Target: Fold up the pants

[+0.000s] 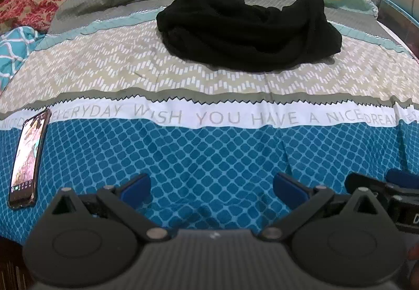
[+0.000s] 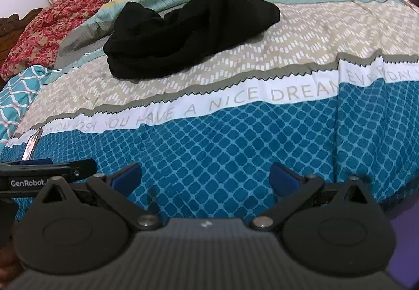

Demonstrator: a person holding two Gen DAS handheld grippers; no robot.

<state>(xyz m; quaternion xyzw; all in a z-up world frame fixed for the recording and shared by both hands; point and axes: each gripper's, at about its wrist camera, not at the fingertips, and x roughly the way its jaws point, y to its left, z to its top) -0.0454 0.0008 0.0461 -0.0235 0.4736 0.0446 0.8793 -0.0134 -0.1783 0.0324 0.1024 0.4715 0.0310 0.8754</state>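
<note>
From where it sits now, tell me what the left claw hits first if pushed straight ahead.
Most likely the bedspread: the open left claw hovers low over its blue diamond band. If it clears that, the crumpled black pants lie further along the same line. Depth is hard to judge.

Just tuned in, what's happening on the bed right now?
Nothing is being handled yet. The black pants lie in a crumpled heap on the patterned bedspread, unfolded. The left gripper and right gripper are both open and empty, low over the near edge, apart from the pants. A phone lies at the left.
</note>
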